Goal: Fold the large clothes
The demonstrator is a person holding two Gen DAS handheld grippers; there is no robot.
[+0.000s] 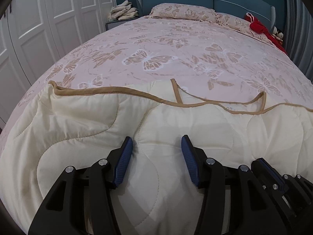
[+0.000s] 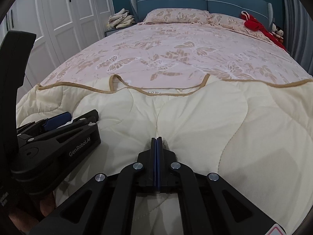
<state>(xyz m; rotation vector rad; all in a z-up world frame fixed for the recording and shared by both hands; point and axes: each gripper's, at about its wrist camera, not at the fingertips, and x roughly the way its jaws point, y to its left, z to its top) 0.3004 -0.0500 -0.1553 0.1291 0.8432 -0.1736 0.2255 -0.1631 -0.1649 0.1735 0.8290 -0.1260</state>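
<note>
on the bed (image 1: 156, 45), left gripper (image 1: 156, 146) jaws apart over cream quilt (image 1: 195, 121); right gripper (image 2: 156, 140) jaws together.

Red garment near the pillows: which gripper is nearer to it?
Right. The red garment lies far ahead on the bed's right side; the right gripper is over the cream quilt, and the left gripper is beside it, farther left.
</note>
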